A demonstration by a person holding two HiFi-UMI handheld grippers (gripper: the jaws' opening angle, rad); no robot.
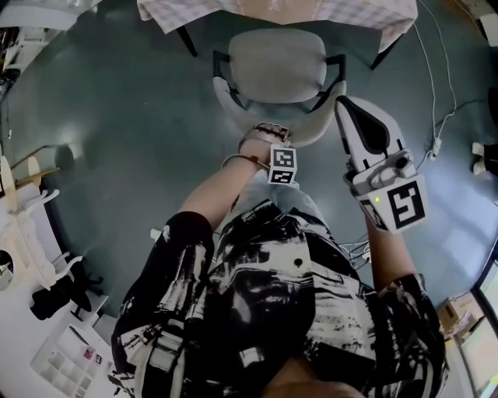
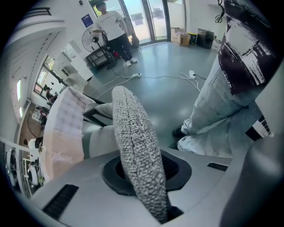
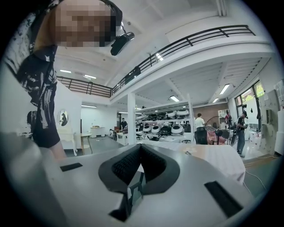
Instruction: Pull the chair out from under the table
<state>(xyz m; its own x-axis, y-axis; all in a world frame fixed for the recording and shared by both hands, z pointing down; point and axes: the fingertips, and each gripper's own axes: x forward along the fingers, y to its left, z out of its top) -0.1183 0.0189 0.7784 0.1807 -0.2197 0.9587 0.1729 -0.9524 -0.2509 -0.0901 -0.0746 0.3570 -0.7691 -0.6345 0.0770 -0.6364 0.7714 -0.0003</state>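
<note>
Chair: the grey chair (image 1: 278, 66) stands on the floor (image 1: 117, 101), just in front of the bench (image 1: 354, 14). Its whole seat shows. The far edge of the seat is close to the edge of the checked cloth (image 2: 66, 119) that hangs off the bench.
Chair back: the back (image 2: 135, 150) is on the near side, next to the person. It is grey and has a bumpy weave.
Left gripper: the left gripper (image 1: 274, 138) points steeply down at the top of the back. Its jaws are clamped on the back, one jaw on each side, and the top edge sits right between them.
Left hand: the left hand (image 1: 250, 149) holds this gripper, near the middle of the back.
Right gripper: the right gripper (image 1: 348, 113) is up in the air at the right end of the back. Its jaws are pressed together and hold nothing.
Person: the person stands right behind the chair in a black and white shirt (image 1: 264, 288).
Cable: a white cable (image 1: 436, 116) lies on the floor to the right of the chair.
</note>
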